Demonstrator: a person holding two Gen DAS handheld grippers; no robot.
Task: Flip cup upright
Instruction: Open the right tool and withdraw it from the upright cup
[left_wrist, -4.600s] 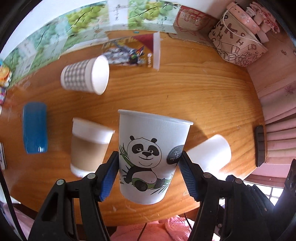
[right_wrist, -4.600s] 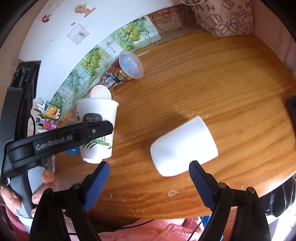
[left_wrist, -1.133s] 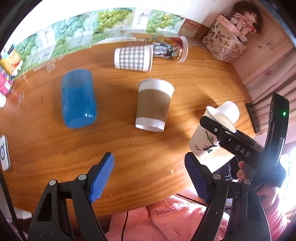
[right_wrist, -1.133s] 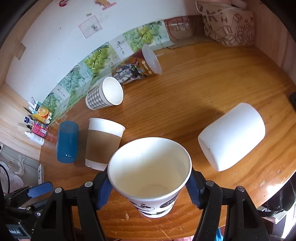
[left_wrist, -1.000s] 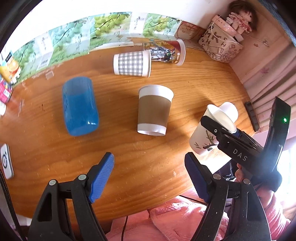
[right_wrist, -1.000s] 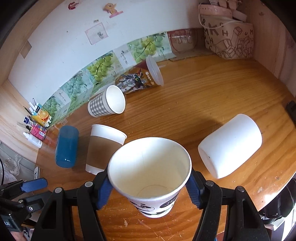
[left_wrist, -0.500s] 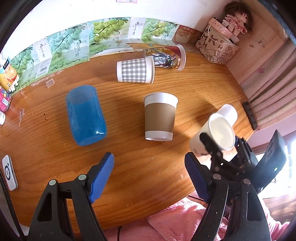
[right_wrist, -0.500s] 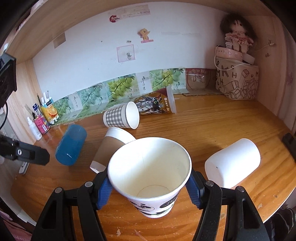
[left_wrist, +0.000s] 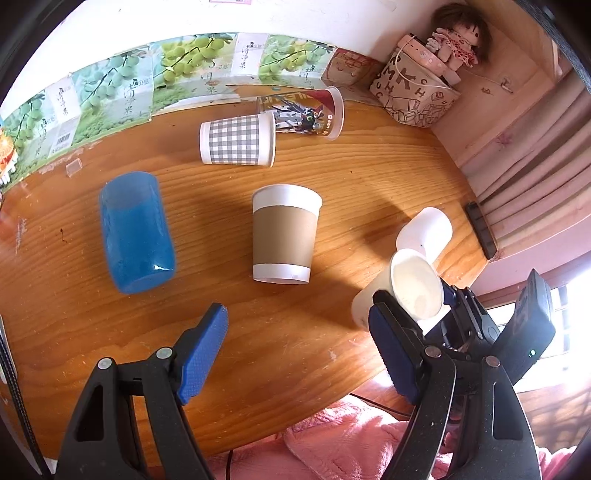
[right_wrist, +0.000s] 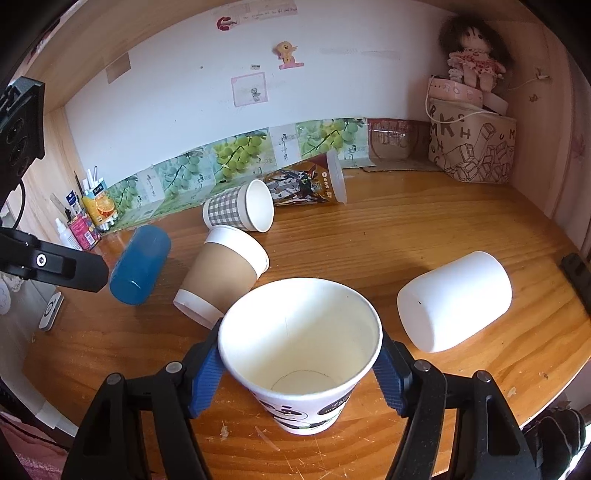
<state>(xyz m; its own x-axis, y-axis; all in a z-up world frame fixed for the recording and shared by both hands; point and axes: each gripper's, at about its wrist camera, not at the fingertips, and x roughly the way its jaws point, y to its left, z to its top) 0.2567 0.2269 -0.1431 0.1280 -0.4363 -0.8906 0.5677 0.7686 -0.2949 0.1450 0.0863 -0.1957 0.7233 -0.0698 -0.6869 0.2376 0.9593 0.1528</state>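
My right gripper (right_wrist: 297, 380) is shut on the white panda cup (right_wrist: 301, 354), mouth up, its base at or just above the wooden table (right_wrist: 424, 236) near the front edge. In the left wrist view the panda cup (left_wrist: 406, 291) stands at the right, held by the right gripper (left_wrist: 410, 302). My left gripper (left_wrist: 299, 354) is open and empty above the table's front edge. A brown-sleeved cup (left_wrist: 284, 236) lies on its side, also seen in the right wrist view (right_wrist: 225, 273).
More cups lie on their sides: a white cup (right_wrist: 456, 306), a blue cup (right_wrist: 140, 264), a checked cup (right_wrist: 240, 210) and a printed clear cup (right_wrist: 310, 184). A patterned bag (right_wrist: 471, 144) with a doll stands at the back right. A black object (left_wrist: 480, 230) lies at the right edge.
The panda cup passed from my left gripper to my right one, which has tilted it from leaning to upright and lowered it. The left gripper has opened and drawn back.
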